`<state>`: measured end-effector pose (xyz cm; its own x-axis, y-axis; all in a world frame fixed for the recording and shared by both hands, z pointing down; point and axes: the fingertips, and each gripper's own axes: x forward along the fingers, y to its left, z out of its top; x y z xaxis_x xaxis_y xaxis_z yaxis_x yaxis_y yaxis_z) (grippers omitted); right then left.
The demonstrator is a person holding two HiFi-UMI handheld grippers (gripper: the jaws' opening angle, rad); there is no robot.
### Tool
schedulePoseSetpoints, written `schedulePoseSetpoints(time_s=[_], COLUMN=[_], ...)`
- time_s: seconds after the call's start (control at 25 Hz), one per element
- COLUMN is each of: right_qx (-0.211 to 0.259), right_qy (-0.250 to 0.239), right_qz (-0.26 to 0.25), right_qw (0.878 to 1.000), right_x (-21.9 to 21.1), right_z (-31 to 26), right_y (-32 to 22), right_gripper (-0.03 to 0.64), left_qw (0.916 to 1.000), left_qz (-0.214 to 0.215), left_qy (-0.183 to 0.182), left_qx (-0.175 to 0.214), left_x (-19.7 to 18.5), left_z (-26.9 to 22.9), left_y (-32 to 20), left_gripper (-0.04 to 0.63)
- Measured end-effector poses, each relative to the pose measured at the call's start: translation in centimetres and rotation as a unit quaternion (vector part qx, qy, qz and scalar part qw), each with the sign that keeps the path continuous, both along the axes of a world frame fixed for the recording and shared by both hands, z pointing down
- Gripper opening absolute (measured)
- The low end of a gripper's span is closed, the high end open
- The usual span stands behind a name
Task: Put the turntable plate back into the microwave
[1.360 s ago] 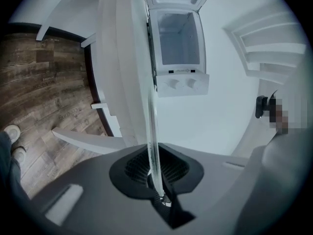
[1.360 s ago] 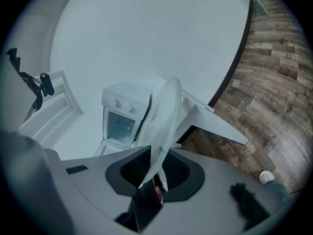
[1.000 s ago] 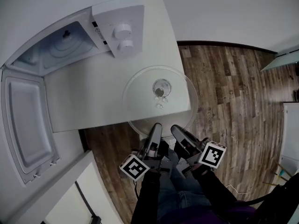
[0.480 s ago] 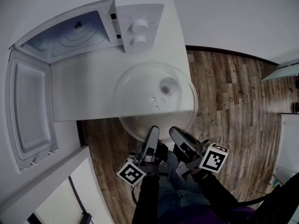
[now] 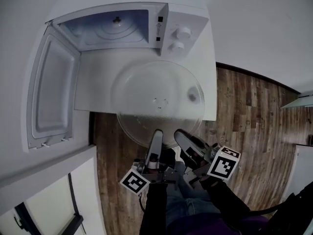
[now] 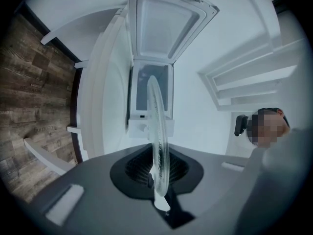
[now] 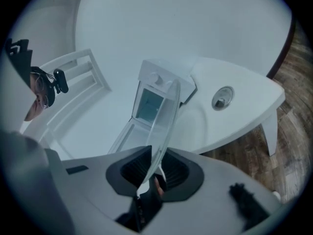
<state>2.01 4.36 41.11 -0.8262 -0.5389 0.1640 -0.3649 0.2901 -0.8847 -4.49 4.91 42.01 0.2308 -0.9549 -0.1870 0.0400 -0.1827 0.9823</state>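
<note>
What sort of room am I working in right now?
Likely a home kitchen or dining corner, though it could be a mock-up: an open white microwave stands on a white table, over wood-plank flooring.

Your head camera looks steeply down on the microwave (image 5: 183,31). The cameras on your left gripper (image 5: 157,133) and right gripper (image 5: 180,135) sit close behind their jaws, looking past the plate (image 6: 159,141) at the same microwave.

Turntable plate (image 5: 156,99) clear glass. Microwave (image 5: 188,21) white, table (image 5: 95,89) white. Floor (image 5: 244,106) brown wood-grain planks. Left gripper (image 5: 157,132) and right gripper (image 5: 179,132) grey, their cubes black-and-white squares.
</note>
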Motion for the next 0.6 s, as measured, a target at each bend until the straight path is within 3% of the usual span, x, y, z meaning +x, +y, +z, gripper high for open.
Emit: schedulePoseSetpoints(time_s=[0.28,0.6], right_qx=[0.025,0.043], right_qy=[0.007,0.008], right_qz=[-0.054,-0.076], right_qw=[0.998,0.996], right_x=[-3.8,-7.8], right_z=[-1.5,-1.8], right_y=[-1.4,-4.1], right_gripper=[0.071,0.074], left_qw=[0.9981,0.9960], left_qz=[-0.060,-0.085], left_qy=[0.007,0.008], left_qx=[0.015,0.024], left_x=[-3.7,-7.6], left_z=[-1.5,-1.7], left_y=[-0.7,-3.2], left_gripper=[0.032,0.032])
